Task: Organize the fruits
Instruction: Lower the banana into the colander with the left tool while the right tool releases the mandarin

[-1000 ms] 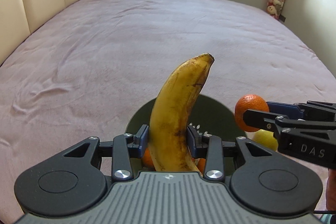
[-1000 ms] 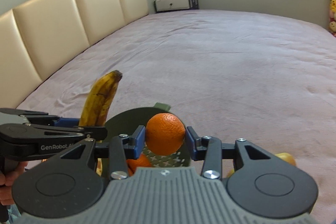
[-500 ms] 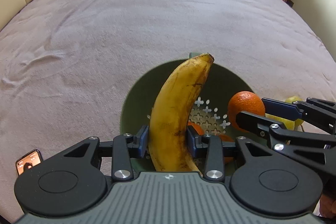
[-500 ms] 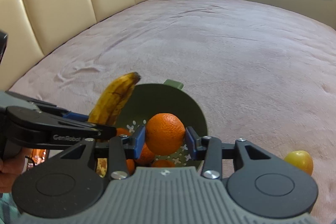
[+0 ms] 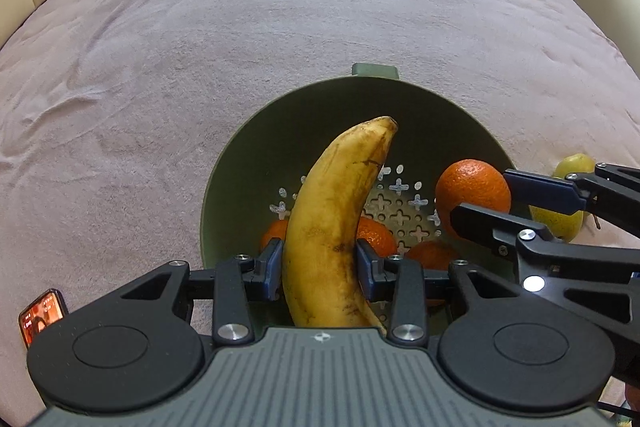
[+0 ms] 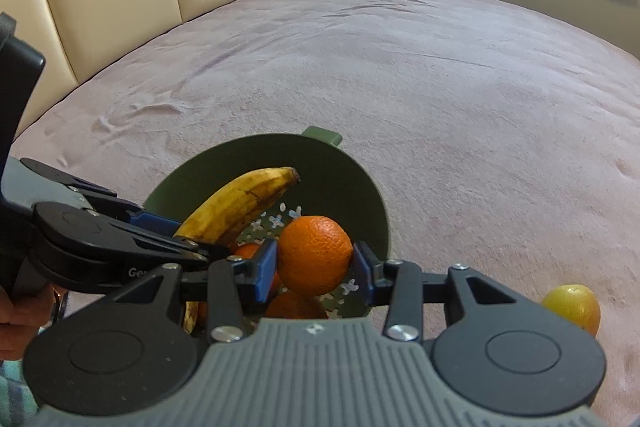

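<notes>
Now, left gripper [image 5: 318, 269]: clamps banana [image 5: 340, 223] over colander [image 5: 280, 131]; soft, bruises, you hold mid-body.
Right gripper [image 6: 314, 269]: clamps orange [image 6: 314, 255] above colander; firm, rolls, you release low.

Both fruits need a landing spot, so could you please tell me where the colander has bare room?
The perforated floor and far wall of the green plastic colander are bare. Its near side is crowded with loose oranges. The pink bedspread is open, apart from a yellow-green apple.
</notes>
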Demonstrator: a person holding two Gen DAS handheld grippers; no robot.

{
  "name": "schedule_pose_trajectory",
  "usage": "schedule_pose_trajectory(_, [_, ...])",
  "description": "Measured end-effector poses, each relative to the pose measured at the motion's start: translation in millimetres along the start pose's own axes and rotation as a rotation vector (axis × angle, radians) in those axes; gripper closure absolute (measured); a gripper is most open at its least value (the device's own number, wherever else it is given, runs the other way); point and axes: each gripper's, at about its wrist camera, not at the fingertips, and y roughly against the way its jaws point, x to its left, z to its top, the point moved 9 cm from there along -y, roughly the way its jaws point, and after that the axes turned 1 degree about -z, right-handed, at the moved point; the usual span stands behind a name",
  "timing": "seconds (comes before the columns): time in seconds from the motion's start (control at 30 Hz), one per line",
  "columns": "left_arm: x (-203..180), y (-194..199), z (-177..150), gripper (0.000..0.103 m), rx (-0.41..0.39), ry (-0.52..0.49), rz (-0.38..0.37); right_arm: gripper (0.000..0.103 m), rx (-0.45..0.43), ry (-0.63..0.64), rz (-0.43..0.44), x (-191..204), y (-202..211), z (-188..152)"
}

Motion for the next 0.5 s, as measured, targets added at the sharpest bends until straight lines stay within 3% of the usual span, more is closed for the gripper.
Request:
schedule_pose_trajectory(0.3, [-14, 0, -1, 0.060, -0.035, -0.097, 0.043, 0.064, 0.009, -0.006, -0.029, -5, -7, -1])
schedule_pose_trajectory(0.5, [-12, -1, -2, 0.059, -0.019, -0.068, 0.030, 0.064, 0.008, 0.012, -0.033, -5, -8, -2])
